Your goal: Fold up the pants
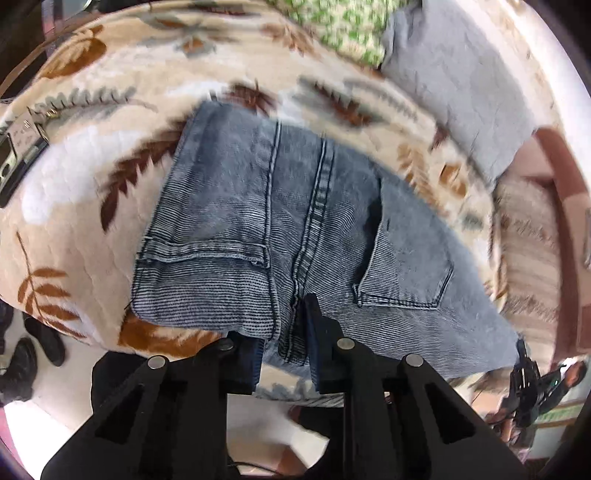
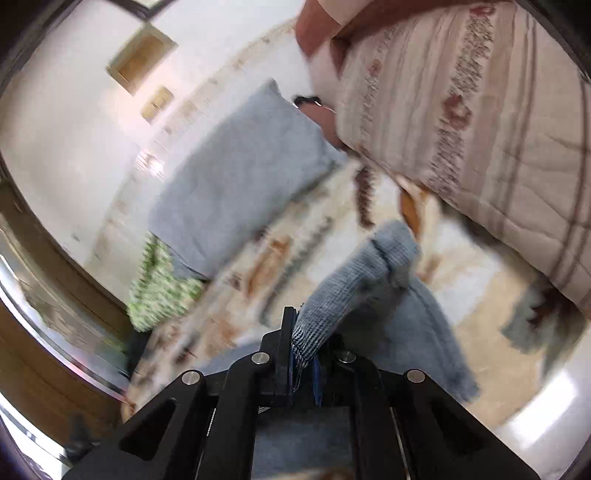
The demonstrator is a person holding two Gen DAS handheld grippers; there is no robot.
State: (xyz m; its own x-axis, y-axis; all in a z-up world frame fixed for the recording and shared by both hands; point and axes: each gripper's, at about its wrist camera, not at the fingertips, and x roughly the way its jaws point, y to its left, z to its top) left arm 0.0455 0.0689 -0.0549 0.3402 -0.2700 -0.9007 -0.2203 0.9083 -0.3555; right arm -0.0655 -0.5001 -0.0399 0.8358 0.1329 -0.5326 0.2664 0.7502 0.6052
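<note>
Grey-blue jeans [image 1: 266,229] lie folded on the leaf-patterned blanket [image 1: 110,110], back pocket [image 1: 402,258] and a leg hem showing. My left gripper [image 1: 288,343] is at the near edge of the jeans, its fingers closed on the thick seam there. My right gripper [image 2: 304,354] is shut on another edge of the jeans [image 2: 354,280] and holds that fabric lifted above the blanket [image 2: 280,258]. The right wrist view is blurred by motion.
A grey pillow [image 1: 461,85] and a green patterned cloth [image 1: 343,26] lie at the far side of the bed. A striped quilt [image 2: 480,110] lies to the right. Shoes [image 1: 22,358] stand on the floor at the left. A dark device [image 1: 14,162] lies on the blanket's left edge.
</note>
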